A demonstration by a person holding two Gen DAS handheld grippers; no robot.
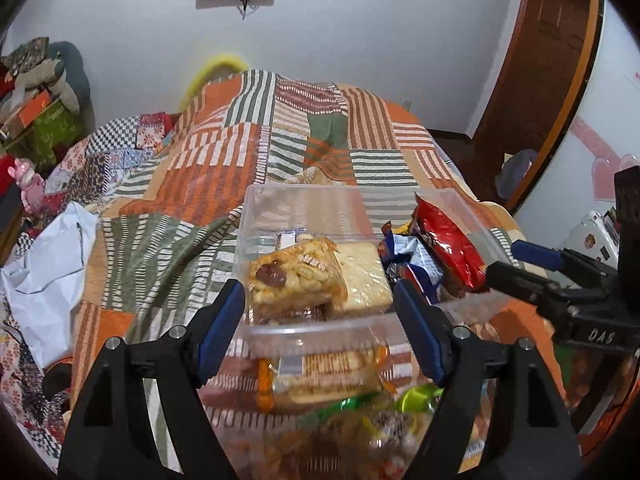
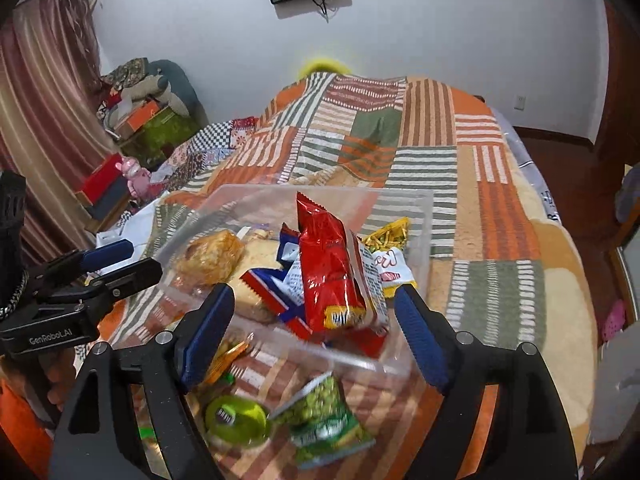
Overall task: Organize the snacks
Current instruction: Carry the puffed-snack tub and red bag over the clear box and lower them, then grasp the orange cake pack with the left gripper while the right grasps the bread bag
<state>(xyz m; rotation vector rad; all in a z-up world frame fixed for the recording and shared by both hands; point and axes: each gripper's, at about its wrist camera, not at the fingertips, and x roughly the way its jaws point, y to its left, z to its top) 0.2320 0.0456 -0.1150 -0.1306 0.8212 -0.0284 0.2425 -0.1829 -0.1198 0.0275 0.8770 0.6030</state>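
— Two grippers are over the bed, I see. Are they holding something?

— No. The left gripper [image 1: 320, 304] has its blue fingers spread wide, and nothing is between them. The right gripper [image 2: 314, 314] is the same, wide open, with empty fingers. Both hang just in front of the near wall of the clear plastic box [image 1: 304, 326].

— Where is this box?

— It stands on the striped orange and green blanket [image 1: 280, 128], near the front edge of the bed. Inside, on the left side, there is an orange packet of puffed snack [image 1: 292, 280], and a pale cake in wrap [image 1: 366, 280] touches it. On the right side a red packet [image 2: 332, 272] stands tilted, leaning on a blue and white packet [image 2: 276, 280]. Behind them, in the far right corner, lies a yellow packet [image 2: 390, 232].

— And outside the box?

— Some snacks lie on the blanket in front of it: a green packet of peas [image 2: 326, 420] and a round yellow-green jelly cup [image 2: 236, 420] beside it. They are blurred, so I cannot read them. A white bag [image 1: 44, 276] lies on the left of the bed, well apart.
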